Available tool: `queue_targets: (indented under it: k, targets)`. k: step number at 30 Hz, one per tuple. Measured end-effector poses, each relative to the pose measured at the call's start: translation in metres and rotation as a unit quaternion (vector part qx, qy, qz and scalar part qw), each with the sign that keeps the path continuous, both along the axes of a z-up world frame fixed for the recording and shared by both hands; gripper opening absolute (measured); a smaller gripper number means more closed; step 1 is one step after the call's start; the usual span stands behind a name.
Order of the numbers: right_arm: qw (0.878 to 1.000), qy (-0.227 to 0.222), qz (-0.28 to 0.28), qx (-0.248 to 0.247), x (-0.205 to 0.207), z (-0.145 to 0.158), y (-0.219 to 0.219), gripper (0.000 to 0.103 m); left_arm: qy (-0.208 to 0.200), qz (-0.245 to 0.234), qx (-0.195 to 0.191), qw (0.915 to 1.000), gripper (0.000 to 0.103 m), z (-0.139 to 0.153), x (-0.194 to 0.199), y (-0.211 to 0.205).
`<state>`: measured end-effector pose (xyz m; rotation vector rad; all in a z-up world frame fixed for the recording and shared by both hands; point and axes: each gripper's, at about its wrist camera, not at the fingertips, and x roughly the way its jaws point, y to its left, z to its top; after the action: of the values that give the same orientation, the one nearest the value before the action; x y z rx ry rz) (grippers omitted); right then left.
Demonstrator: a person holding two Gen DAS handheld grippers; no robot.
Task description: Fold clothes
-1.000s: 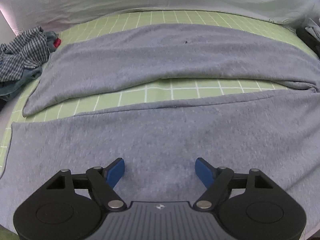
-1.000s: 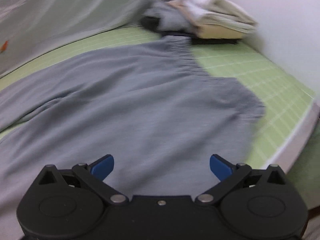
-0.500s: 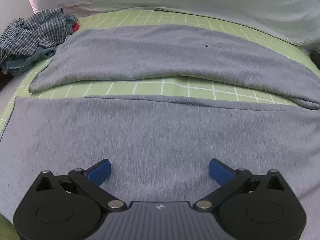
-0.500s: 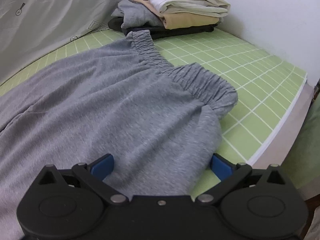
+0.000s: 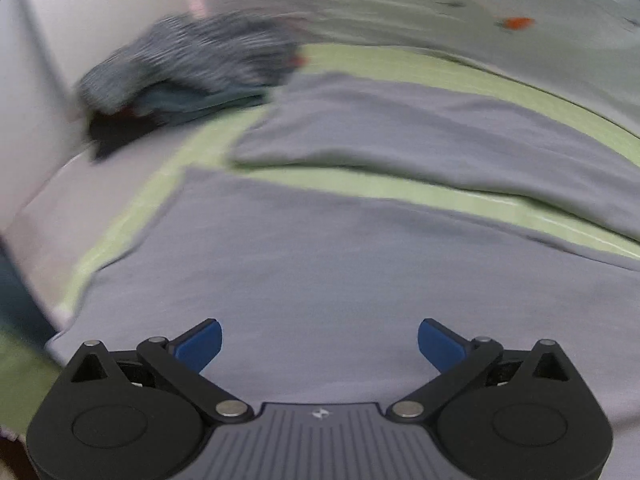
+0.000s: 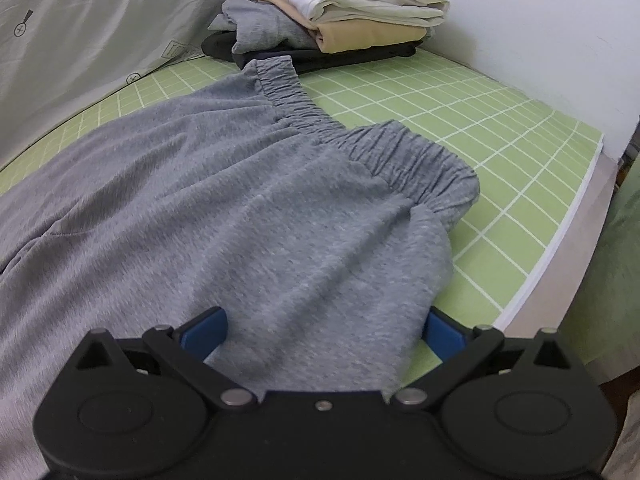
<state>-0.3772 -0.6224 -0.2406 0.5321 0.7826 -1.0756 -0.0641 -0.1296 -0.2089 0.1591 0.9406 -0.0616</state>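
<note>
Grey sweatpants [image 6: 256,208] lie flat on the green grid mat [image 6: 500,128], legs parted, waistband toward the folded stack [image 6: 352,12]. Left gripper [image 5: 319,342] has slid along the near leg toward its cuff end; view is now blurred and the checked clothes heap [image 5: 192,64] sits larger and closer than a second ago. Its jaws stand wider than then, spread over cloth, pinching nothing. Right gripper [image 6: 323,330] hardly shifted, jaws spread, hip edge between the pads, not squeezed. Likely lining up cuff and waist grabs.
</note>
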Motion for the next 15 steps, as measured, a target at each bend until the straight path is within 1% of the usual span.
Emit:
queue_targets:
  k: [2,5,7,9,10,12,14,15]
  targets:
    - [1.000,0.000,-0.005,-0.001,0.002,0.000,0.001,0.103,0.005,0.018,-0.001,0.9998,0.103,-0.006,0.007,0.018]
    - [1.000,0.000,-0.013,-0.002,0.005,-0.001,0.003,0.103,0.008,0.024,-0.022,0.9995,0.102,-0.011,0.018,0.033]
    - [1.000,0.001,-0.017,-0.001,0.007,-0.001,0.003,0.103,0.010,0.018,-0.037,0.9991,0.095,-0.013,0.022,0.035]
    - [1.000,0.002,-0.019,0.001,0.009,0.000,0.003,0.103,-0.001,0.012,-0.050,0.9987,0.072,-0.014,0.023,0.032]
    - [1.000,0.002,-0.020,0.002,0.009,0.000,0.003,0.103,-0.010,0.011,-0.052,0.9986,0.065,-0.014,0.022,0.030]
    - [1.000,0.003,-0.021,0.004,0.010,0.000,0.003,0.103,-0.022,0.006,-0.056,0.9981,0.029,-0.012,0.023,0.026]
    - [1.000,0.003,-0.021,0.004,0.010,0.000,0.002,0.103,-0.026,0.004,-0.059,0.9979,0.008,-0.011,0.027,0.022]
    - [1.000,0.003,-0.021,0.005,0.010,0.000,0.002,0.103,-0.026,0.005,-0.059,0.9979,0.005,-0.011,0.029,0.021]
